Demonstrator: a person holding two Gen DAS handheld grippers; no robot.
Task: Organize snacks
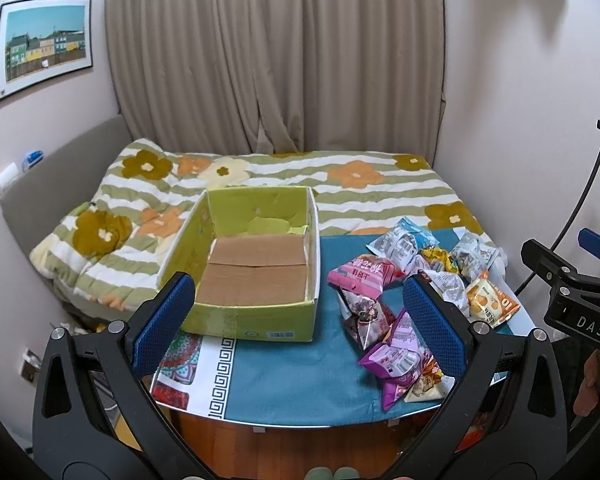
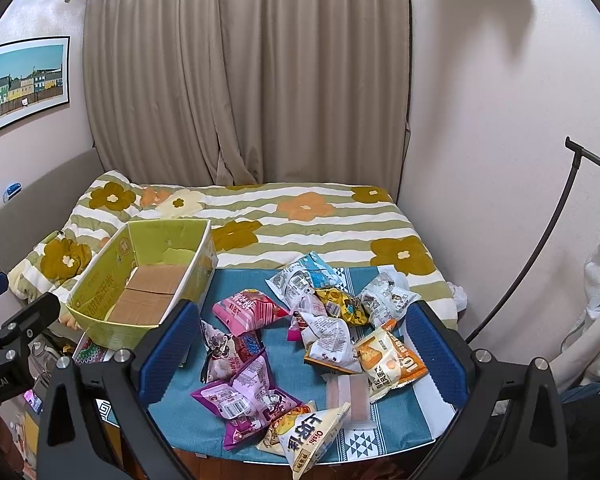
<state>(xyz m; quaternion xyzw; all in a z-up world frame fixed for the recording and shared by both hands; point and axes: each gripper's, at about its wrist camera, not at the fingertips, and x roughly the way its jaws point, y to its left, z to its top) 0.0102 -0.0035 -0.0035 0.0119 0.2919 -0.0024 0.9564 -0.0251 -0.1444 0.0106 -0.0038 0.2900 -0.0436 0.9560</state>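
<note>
An empty green cardboard box [image 1: 256, 322] [image 2: 100, 280] stands open on the left of a small table with a teal cloth [image 1: 300, 372] [image 2: 276, 344]. Several snack packets lie in a loose pile on the right: a pink one [image 1: 358, 276] [image 2: 246, 306], a purple one [image 1: 396, 360] [image 2: 248, 396], an orange one [image 1: 490, 300] [image 2: 392, 360], a white-blue one [image 1: 404, 240] [image 2: 300, 278], and a yellow-white one [image 2: 308, 436]. My left gripper [image 1: 300, 320] is open and empty above the table's near edge. My right gripper [image 2: 304, 344] is open and empty over the pile.
A bed with a flowered striped quilt [image 1: 284, 176] [image 2: 300, 216] lies just behind the table, curtains behind it. A black stand rod [image 2: 540, 248] rises at the right. The right gripper's body [image 1: 572, 292] shows at the left view's right edge.
</note>
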